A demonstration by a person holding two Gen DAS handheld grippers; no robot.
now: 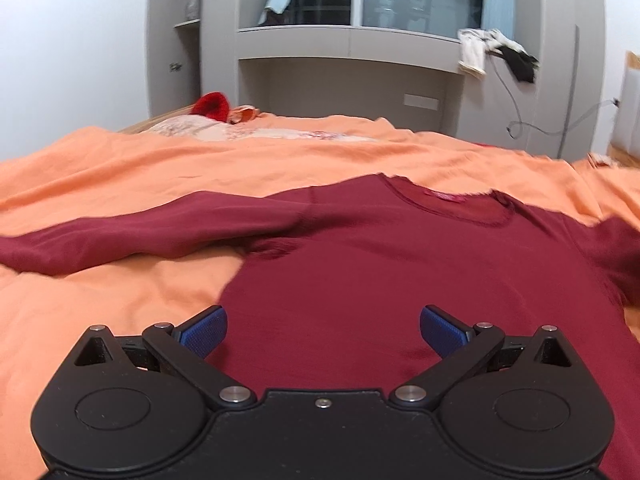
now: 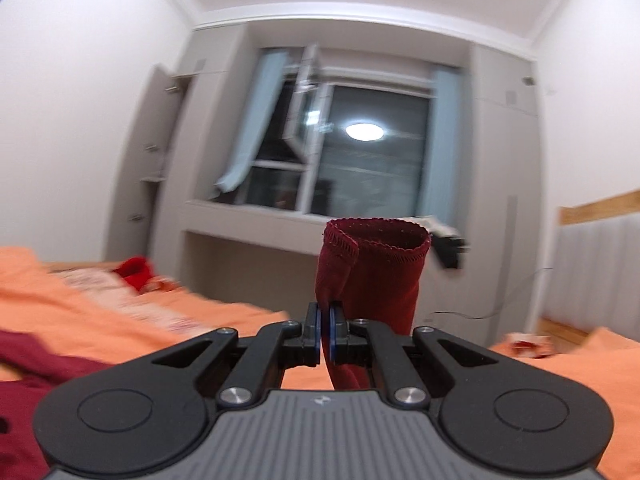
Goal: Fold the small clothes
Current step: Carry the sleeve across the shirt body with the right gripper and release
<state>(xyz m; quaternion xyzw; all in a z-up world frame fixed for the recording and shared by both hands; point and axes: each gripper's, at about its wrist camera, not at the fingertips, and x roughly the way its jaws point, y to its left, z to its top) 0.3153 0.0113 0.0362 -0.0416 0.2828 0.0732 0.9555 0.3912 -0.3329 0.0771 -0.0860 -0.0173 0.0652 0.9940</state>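
Maroon shirt (image 1: 400, 280) lay flat on orange bed sheet (image 1: 120, 168). Right gripper (image 2: 325, 332) fingers pinched shut on sleeve cuff (image 2: 376, 248), raised. Left gripper (image 1: 323, 332) fingers wide apart, empty, above shirt body. Risk: thin pinch slipping; unpinned body dragging, wrinkling.

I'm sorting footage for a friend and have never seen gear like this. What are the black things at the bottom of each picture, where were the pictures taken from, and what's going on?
Each black shape is a hand-held gripper carried by a person, with a camera on it looking forward along its two fingers. One picture comes from the left gripper, which is open above a dark red long-sleeved shirt spread on an orange bedsheet. The other comes from the right gripper, which is shut on the shirt's sleeve cuff and holds it in the air, facing the window. The job is folding small clothes.
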